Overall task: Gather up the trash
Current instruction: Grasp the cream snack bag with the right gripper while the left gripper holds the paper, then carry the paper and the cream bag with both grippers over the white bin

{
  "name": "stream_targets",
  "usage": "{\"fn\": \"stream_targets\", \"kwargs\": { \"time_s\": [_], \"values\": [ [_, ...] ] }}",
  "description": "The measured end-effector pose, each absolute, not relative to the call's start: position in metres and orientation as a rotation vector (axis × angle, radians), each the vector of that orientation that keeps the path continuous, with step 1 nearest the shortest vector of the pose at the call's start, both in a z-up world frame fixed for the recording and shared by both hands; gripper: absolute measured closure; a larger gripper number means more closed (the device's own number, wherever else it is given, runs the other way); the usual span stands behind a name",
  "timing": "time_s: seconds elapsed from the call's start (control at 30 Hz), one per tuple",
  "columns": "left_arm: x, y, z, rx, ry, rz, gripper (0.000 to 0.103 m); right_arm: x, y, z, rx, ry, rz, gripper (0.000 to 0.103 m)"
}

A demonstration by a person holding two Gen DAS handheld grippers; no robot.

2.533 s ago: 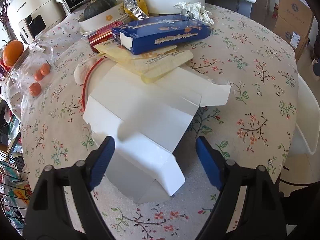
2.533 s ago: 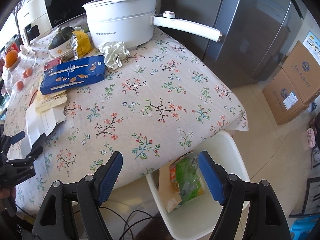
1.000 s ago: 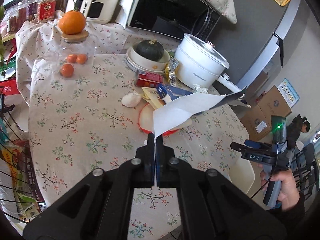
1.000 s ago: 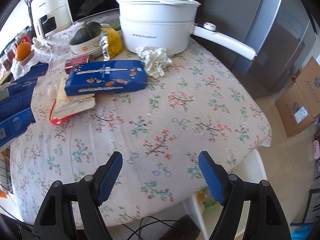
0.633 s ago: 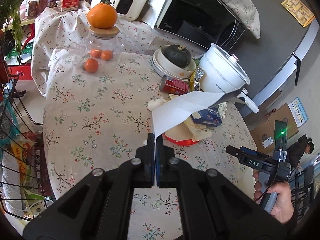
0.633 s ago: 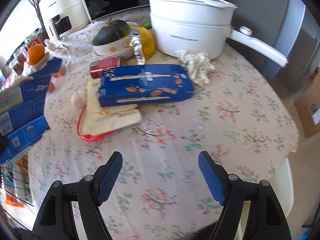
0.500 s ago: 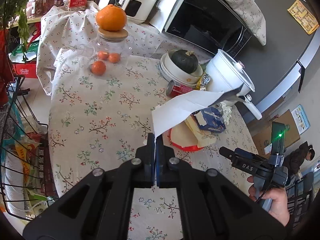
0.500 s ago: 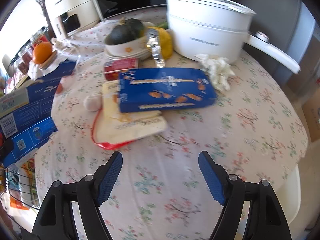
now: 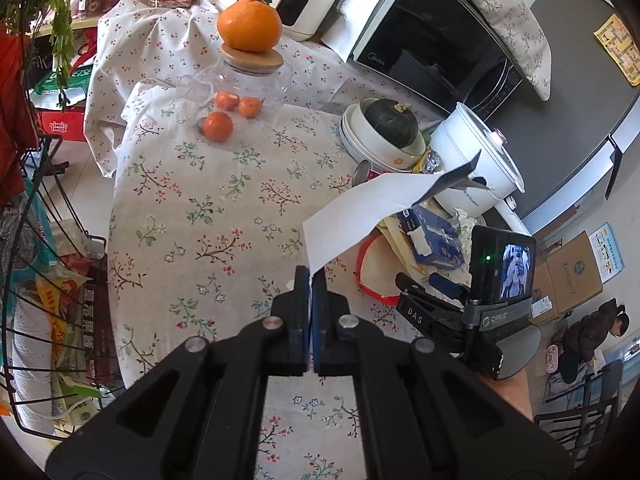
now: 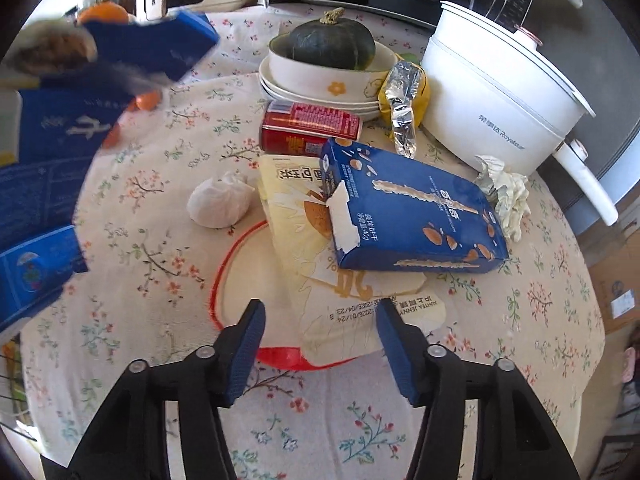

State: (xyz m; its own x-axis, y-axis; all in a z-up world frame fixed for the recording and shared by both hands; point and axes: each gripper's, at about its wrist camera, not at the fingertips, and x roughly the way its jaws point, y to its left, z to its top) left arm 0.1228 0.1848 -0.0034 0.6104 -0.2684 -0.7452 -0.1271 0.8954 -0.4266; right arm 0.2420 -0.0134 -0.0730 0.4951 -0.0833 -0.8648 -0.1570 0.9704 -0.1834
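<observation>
My left gripper [image 9: 311,280] is shut on the edge of a flattened cardboard box [image 9: 372,208], white inside, held in the air above the table. Its blue printed side shows blurred at the left of the right wrist view [image 10: 52,148]. My right gripper [image 10: 320,320] is open just above a cream food packet [image 10: 320,280] lying on a red-rimmed lid [image 10: 228,280]. A torn blue biscuit box [image 10: 412,220] lies on the packet. A red can [image 10: 312,126], a white wad [image 10: 220,204], crumpled tissue [image 10: 504,196] and a yellow foil bag [image 10: 404,96] lie around it.
A floral tablecloth [image 9: 192,208] covers the round table. Stacked bowls with a green squash [image 10: 324,48], a white electric pot [image 10: 500,92] and a microwave [image 9: 436,48] stand at the back. A glass jar of oranges [image 9: 240,96] stands far left. A wire rack [image 9: 48,300] is beside the table.
My right gripper has moved in low over the cream packet and blue biscuit box. My left gripper, still holding the flattened box, has swung a little further back to the left.
</observation>
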Motion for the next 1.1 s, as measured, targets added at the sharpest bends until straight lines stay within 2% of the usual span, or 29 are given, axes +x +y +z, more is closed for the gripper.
{"fn": "stream_targets", "kwargs": {
  "time_s": [0.1,0.13,0.27,0.6,1.1],
  "values": [
    [0.123,0.185,-0.003,-0.470,0.920,-0.084,0.102,0.241,-0.021,-0.071,-0.263,1.036,0.048,0.077],
    [0.123,0.185,-0.003,-0.469,0.920,-0.084,0.102,0.240,-0.023,-0.069,-0.268,1.033,0.060,0.088],
    [0.123,0.182,-0.003,-0.468,0.919,-0.086,0.102,0.228,-0.031,-0.047,-0.259,0.992,0.113,0.097],
    [0.119,0.169,0.004,-0.464,0.900,-0.125,0.102,0.192,-0.079,0.008,-0.083,0.943,0.227,0.101],
    [0.112,0.092,0.006,-0.350,0.927,-0.275,0.102,0.141,-0.163,0.041,-0.074,0.892,0.156,0.101]
  ]
}}
